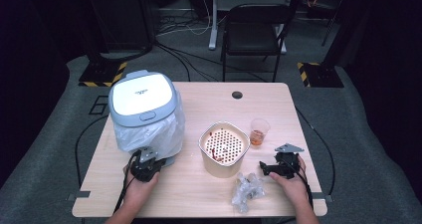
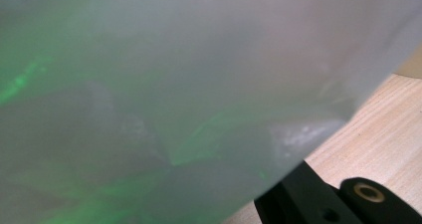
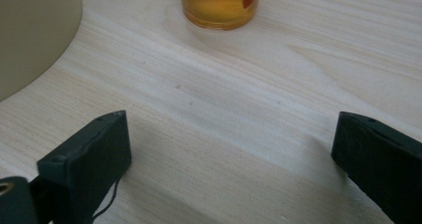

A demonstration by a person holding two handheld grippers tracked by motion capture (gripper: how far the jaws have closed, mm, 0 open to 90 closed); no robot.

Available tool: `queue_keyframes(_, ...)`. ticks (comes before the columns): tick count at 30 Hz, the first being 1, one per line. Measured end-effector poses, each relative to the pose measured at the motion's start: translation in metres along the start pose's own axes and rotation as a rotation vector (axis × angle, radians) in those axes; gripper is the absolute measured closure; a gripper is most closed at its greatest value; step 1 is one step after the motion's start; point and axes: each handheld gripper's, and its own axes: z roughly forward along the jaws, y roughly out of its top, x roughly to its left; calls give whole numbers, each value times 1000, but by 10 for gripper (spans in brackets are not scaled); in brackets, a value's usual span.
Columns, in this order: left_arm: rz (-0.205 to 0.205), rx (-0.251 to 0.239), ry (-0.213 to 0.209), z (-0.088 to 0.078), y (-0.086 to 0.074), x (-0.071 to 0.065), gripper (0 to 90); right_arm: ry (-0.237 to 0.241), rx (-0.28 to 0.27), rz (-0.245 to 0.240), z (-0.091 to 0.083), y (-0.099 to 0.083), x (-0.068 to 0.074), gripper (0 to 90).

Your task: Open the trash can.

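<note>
A bin with a grey-and-white lid stands at the table's left, lined with a translucent white plastic bag. My left gripper is pressed against the bag's lower front. In the left gripper view the bag hangs right over the lens, and one black finger shows beneath its edge. The gripper looks shut on the bag. My right gripper rests on the table at the right, open, with bare wood between its fingers. A clear cup of amber liquid stands just ahead of it.
A cream round container with a perforated, red-stained insert sits mid-table, with the cup to its right. Crumpled clear plastic lies near the front edge. A black chair stands beyond the table.
</note>
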Motion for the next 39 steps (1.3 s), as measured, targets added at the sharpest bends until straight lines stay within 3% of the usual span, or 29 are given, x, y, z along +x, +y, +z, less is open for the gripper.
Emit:
queue_keyframes(1, 26, 26, -2, -1, 0, 2, 900, -5, -3, 5, 0, 0, 0, 29)
queue_keyframes(2, 34, 22, 2, 0, -2, 2, 900, -6, -3, 5, -1, 0, 0, 36)
queue_keyframes(6, 43, 31, -21, 3, -8, 0, 900, -15, -17, 10, -2, -1, -1, 91)
queue_keyframes(8, -8, 14, -37, 3, -9, 2, 900, -17, -15, 11, -4, -1, -1, 117)
queue_keyframes(12, -31, 6, -55, 4, -10, 6, 900, -18, -24, 10, -4, -2, -1, 139)
queue_keyframes(13, -26, 11, -57, 3, -10, 6, 900, -18, -21, 10, -5, -2, -1, 140)
queue_keyframes(15, 48, -8, -40, 4, -13, 8, 900, -19, -20, 12, -5, -2, -1, 140)
queue_keyframes(16, 64, -23, -33, 4, -15, 7, 900, -18, -20, 9, -5, -1, -1, 142)
queue_keyframes(17, 53, -30, -20, 4, -16, 4, 900, -19, -15, 15, -5, -1, -1, 144)
queue_keyframes(18, 36, 3, -34, 3, -12, 5, 900, -18, -9, 23, -5, 0, 0, 146)
queue_keyframes(20, -34, 18, -65, 4, -8, 8, 900, -19, -1, 21, -6, 0, 0, 152)
queue_keyframes(27, -43, 13, -71, 4, -9, 9, 900, -24, 15, -2, -20, 5, 5, 152)
queue_keyframes(31, -50, 22, -70, 3, -8, 10, 900, 26, -16, 26, -34, 12, 12, 147)
queue_keyframes(39, -48, 23, -61, 3, -7, 8, 900, 52, -37, 30, -55, 21, 28, 74)
